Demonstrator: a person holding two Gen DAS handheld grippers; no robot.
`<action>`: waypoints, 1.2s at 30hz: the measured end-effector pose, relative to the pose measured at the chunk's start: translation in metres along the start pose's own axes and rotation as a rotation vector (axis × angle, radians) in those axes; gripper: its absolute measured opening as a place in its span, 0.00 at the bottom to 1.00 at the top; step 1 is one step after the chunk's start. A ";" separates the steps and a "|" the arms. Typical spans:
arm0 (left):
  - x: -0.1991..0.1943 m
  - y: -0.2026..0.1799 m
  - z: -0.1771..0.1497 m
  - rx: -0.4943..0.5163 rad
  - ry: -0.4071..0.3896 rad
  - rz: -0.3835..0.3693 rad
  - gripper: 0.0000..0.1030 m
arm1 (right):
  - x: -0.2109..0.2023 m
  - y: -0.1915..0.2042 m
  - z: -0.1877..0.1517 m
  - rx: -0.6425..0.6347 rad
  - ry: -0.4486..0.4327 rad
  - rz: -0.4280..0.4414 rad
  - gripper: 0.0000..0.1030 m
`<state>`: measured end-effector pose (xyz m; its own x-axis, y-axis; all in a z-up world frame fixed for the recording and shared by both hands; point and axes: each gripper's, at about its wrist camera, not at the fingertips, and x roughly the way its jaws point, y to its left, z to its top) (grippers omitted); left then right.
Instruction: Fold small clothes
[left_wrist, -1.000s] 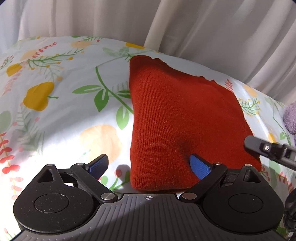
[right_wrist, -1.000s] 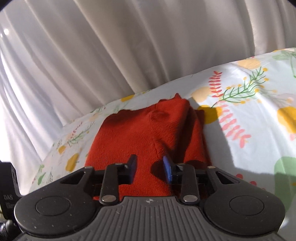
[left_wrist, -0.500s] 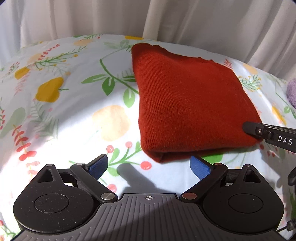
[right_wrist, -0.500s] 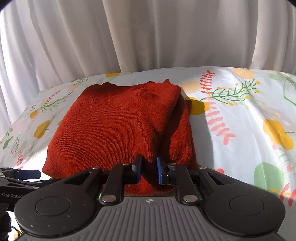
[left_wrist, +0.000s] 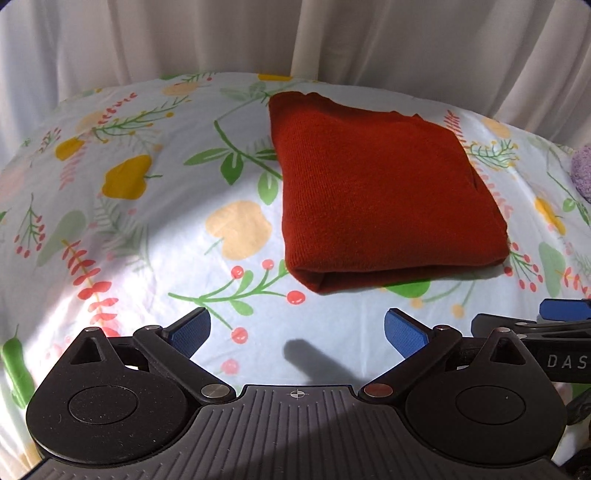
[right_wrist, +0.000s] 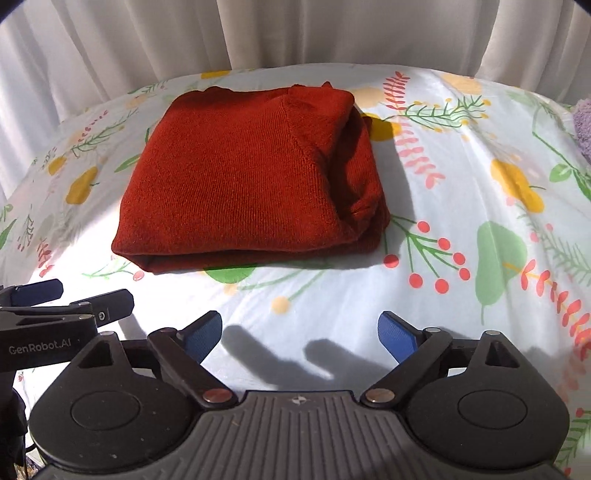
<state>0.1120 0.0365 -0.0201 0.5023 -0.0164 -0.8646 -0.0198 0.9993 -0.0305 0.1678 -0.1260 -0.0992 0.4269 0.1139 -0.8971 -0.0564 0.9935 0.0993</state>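
Observation:
A rust-red knitted garment lies folded into a squarish packet on the flowered sheet; the right wrist view shows the same red garment with its layered edges at the right side. My left gripper is open, hanging over bare sheet just short of the packet's near fold. My right gripper has its jaws opening wide, nothing between them, also short of the near edge. Each gripper shows at the edge of the other's view: the right gripper's finger, the left gripper's finger.
White curtains hang close behind the bed. A purple fuzzy item sits at the right edge of the sheet, also seen as a purple item in the right wrist view. Sunlight and finger shadows fall on the sheet near the grippers.
The right gripper let go of the garment's near edge, opened wide and drew back. The left gripper also pulled back from the packet, which now lies flat and free.

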 end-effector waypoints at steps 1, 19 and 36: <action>-0.002 -0.002 0.002 0.001 0.000 0.018 1.00 | -0.001 0.004 0.003 -0.004 0.000 -0.009 0.92; -0.010 -0.005 0.002 0.001 0.008 0.101 1.00 | -0.046 0.007 -0.009 0.004 -0.040 -0.085 0.95; -0.003 -0.004 0.003 -0.003 0.037 0.101 1.00 | -0.043 0.001 -0.006 0.002 -0.024 -0.090 0.95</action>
<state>0.1129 0.0331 -0.0156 0.4650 0.0831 -0.8814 -0.0713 0.9959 0.0563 0.1441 -0.1298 -0.0625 0.4518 0.0247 -0.8918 -0.0156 0.9997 0.0198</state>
